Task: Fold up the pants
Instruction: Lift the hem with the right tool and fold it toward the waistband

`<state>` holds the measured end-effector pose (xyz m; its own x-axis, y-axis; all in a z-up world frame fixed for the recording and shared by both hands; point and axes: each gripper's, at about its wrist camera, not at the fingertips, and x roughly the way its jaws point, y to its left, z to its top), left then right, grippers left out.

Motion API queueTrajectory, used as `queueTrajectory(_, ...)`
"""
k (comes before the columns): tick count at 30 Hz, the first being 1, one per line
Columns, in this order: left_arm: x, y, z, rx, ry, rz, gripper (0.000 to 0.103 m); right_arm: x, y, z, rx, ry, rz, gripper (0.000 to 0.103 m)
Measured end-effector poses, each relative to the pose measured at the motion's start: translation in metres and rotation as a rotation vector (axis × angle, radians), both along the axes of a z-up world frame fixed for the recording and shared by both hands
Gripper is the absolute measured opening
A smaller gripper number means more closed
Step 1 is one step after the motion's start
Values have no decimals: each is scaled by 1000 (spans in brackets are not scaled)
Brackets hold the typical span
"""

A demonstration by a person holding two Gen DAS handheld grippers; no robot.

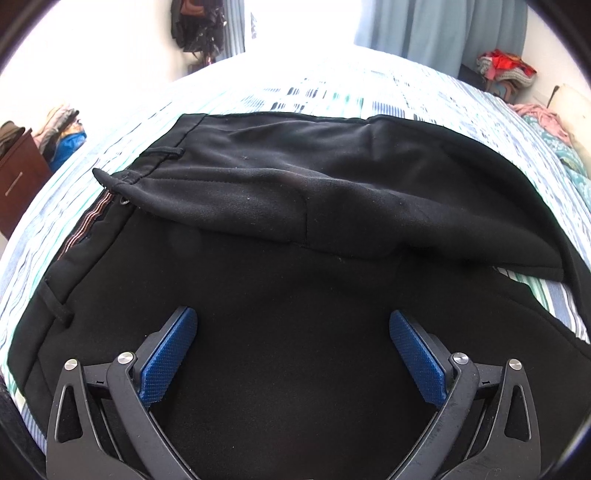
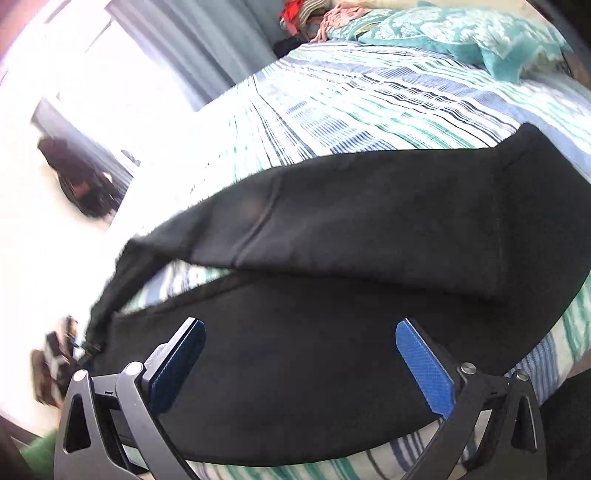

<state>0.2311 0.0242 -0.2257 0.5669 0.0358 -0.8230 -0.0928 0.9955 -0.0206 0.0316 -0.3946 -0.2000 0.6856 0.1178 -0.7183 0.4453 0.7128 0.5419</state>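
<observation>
Black pants (image 1: 295, 295) lie on the striped bed (image 1: 332, 96), waistband with belt loops at the left, one half partly folded over the other. My left gripper (image 1: 293, 325) is open, blue pads apart, hovering over the near half below the fold. In the right wrist view the pants (image 2: 369, 229) show both legs, the far leg lying partly over the near one. My right gripper (image 2: 301, 336) is open and empty over the near leg.
A brown dresser (image 1: 18, 181) with clothes stands left of the bed. Curtains (image 1: 439, 26) hang at the bright window beyond. A teal pillow (image 2: 461, 33) and heaped clothes (image 1: 506, 70) lie at the bed's head. Striped sheet shows around the pants.
</observation>
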Motion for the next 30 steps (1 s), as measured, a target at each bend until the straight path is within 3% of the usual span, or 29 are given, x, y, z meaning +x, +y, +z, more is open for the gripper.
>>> queueTrajectory(2, 0, 0, 0, 2, -1, 0, 103, -9, -22, -19, 207, -44, -84, 100)
queueTrajectory(4, 0, 0, 0, 2, -1, 0, 103, -22, -41, -31, 335, -102, -196, 92)
queueTrajectory(9, 0, 0, 0, 2, -2, 0, 103, -26, -70, -32, 308, -121, -350, 87)
queueTrajectory(12, 0, 0, 0, 3, -1, 0, 103, -22, -71, -31, 227, -80, -372, 63)
queueTrajectory(15, 0, 0, 1, 4, -2, 0, 103, -20, -77, -30, 199, -32, -378, 33)
queueTrajectory(16, 0, 0, 1, 4, -2, 0, 103, -21, -79, -31, 196, -23, -384, 18)
queueTrajectory(17, 0, 0, 1, 5, -2, 0, 103, -25, -83, -30, 193, -18, -386, 10)
queueTrajectory(26, -1, -2, 3, 24, 11, 10, 103, -21, -69, 38, -25, -164, -258, 6)
queueTrajectory(30, 6, -2, 10, 20, 104, 18, 103, -23, -63, 53, -60, -210, -223, 6)
